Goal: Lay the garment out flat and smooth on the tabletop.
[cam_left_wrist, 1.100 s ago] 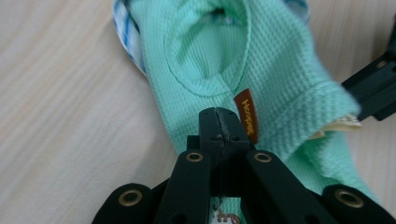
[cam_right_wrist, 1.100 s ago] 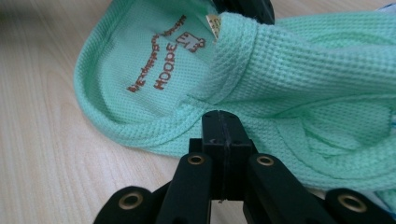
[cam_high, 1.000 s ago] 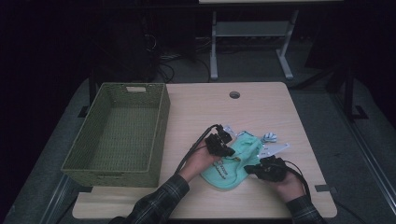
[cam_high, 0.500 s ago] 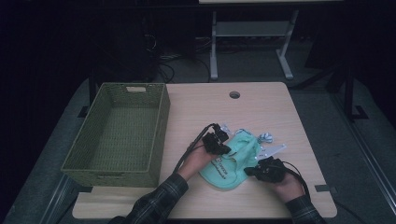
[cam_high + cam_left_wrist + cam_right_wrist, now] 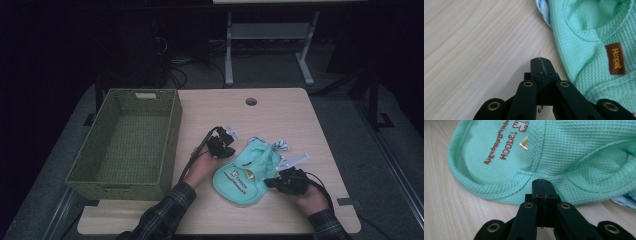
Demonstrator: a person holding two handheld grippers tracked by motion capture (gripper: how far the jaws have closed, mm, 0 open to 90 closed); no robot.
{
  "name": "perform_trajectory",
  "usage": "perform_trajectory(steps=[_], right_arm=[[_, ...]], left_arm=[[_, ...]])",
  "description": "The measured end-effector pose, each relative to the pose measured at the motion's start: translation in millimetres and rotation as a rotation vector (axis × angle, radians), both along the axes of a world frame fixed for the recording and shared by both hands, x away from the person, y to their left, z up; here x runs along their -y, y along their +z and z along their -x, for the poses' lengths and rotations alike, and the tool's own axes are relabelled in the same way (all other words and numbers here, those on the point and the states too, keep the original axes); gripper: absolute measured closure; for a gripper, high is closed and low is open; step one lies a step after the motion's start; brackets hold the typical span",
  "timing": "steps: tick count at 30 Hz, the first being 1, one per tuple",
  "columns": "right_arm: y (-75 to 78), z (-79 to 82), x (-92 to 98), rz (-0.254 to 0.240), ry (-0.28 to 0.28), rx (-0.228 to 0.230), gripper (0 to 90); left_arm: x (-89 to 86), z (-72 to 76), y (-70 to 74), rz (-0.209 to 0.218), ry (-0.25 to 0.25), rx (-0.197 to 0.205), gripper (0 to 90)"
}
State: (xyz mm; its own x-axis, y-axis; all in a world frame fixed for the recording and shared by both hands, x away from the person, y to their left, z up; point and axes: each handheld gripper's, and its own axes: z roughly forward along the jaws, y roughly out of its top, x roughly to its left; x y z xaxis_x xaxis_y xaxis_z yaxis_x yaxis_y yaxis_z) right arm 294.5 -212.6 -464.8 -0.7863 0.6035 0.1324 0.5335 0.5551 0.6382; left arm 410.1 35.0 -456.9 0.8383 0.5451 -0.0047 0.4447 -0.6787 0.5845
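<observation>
A mint-green bib [image 5: 245,172] lies flat at the table's front right, brown lettering on its front [image 5: 499,155] and a brown label [image 5: 616,58] near its neck. My left gripper [image 5: 223,145] sits just left of the bib. Its jaws [image 5: 541,60] are shut over bare wood with nothing between them. My right gripper [image 5: 272,182] rests at the bib's near right edge. Its shut tips [image 5: 541,181] lie over the bib's hem, and no cloth shows between them.
A green woven basket [image 5: 167,145] stands at the table's left. A blue-and-white cloth [image 5: 281,145] and a white strap [image 5: 295,160] poke out from under the bib's far side. A round hole [image 5: 251,101] is in the tabletop at the back.
My left gripper has slid left and a little away across the table, off the bib's edge onto bare wood. The right gripper has stayed where it was.
</observation>
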Motion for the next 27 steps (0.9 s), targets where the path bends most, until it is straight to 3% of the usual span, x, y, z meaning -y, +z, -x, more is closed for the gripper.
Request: perform_trajectory(steps=[3,5,6,9,11,12,14,18,23,27], right_arm=[[0.2,-0.6,1.8,0.003,-0.007,-0.003,90.0],[-0.3,-1.3,2.4,0.0,-0.005,0.004,90.0],[0.2,-0.8,1.8,0.005,-0.008,0.002,90.0],[0.0,-0.8,1.7,0.003,-0.007,0.004,90.0],[0.3,-0.6,1.7,0.002,-0.008,0.0,90.0],[0.1,-0.5,1.4,0.001,-0.009,0.002,90.0],[0.2,-0.4,1.3,0.002,-0.009,0.003,90.0],[0.2,-0.3,1.2,0.003,-0.009,0.004,90.0],[-0.1,-0.4,1.4,0.006,-0.005,0.012,90.0],[-0.1,-0.2,1.1,0.011,-0.005,0.018,90.0]], left_arm=[[-1.2,-1.2,0.5,0.004,-0.002,-0.008,89.6],[-1.2,-1.4,0.9,0.042,-0.011,-0.035,89.6],[1.2,-0.1,2.1,0.073,-0.028,-0.052,87.2],[4.6,1.9,4.0,0.075,-0.042,-0.047,81.7],[6.3,2.3,5.1,0.094,-0.049,-0.048,77.9],[7.2,2.4,5.4,0.129,-0.041,-0.063,75.9],[8.0,2.5,4.6,0.138,-0.043,-0.071,72.3],[11.0,2.8,0.4,0.129,-0.063,-0.086,70.7],[15.5,4.6,-2.9,0.113,-0.08,-0.093,84.2],[19.2,6.4,-1.0,0.084,-0.089,-0.055,89.5]])
